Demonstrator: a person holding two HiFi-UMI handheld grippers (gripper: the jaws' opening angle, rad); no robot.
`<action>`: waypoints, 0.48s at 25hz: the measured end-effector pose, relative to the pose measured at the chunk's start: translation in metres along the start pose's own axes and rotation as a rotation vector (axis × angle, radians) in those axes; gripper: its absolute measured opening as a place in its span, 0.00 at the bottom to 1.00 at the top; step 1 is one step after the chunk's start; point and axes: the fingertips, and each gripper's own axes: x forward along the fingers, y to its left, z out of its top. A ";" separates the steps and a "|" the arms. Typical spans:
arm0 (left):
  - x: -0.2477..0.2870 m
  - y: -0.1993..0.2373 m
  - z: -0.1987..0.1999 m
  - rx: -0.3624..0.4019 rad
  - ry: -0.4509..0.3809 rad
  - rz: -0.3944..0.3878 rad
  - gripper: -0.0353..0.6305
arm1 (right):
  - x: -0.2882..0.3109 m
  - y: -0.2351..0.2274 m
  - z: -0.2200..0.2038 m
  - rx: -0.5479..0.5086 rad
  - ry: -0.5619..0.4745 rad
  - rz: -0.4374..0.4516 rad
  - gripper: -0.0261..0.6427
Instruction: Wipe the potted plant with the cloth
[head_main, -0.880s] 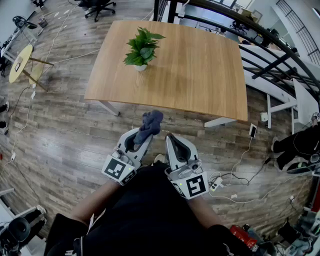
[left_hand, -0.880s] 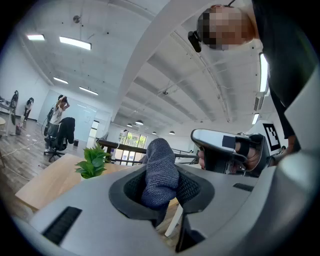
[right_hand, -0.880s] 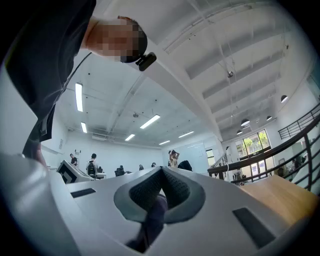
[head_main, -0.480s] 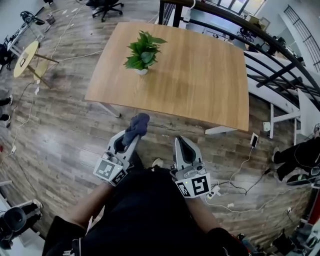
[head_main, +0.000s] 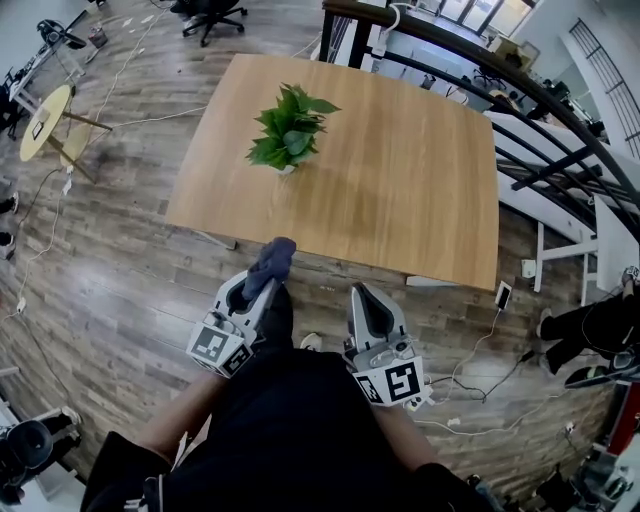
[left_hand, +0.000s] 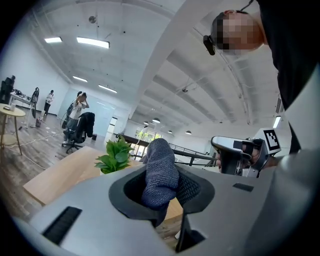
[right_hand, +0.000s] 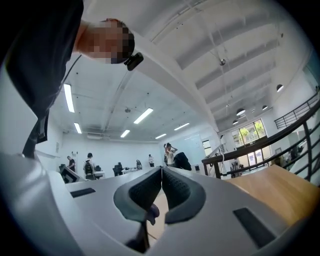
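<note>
Plant: leafy green potted plant (head_main: 290, 130) in a small white pot, upright on the left part of the square light-wood surface (head_main: 410, 170).
Cloth: bunched dark blue-grey knitted cloth (head_main: 272, 258), by the surface's near edge, well apart from the plant.
Left tongs (head_main: 262, 290): clenched on the cloth.
Right tongs (head_main: 364, 300): pressed together, nothing between, above the plank floor (head_main: 120, 250).

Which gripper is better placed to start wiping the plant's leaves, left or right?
Left, probably. The left gripper holds the cloth and is nearer the potted plant; the right gripper is shut and empty.
</note>
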 end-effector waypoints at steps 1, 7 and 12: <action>0.004 0.006 0.000 0.002 -0.001 -0.001 0.22 | 0.009 -0.004 -0.005 -0.010 0.022 -0.008 0.06; 0.029 0.040 0.003 -0.011 0.028 -0.021 0.22 | 0.061 -0.018 -0.009 0.016 0.030 0.027 0.06; 0.038 0.077 -0.012 -0.003 0.086 -0.022 0.22 | 0.106 -0.010 -0.016 0.022 0.020 0.090 0.07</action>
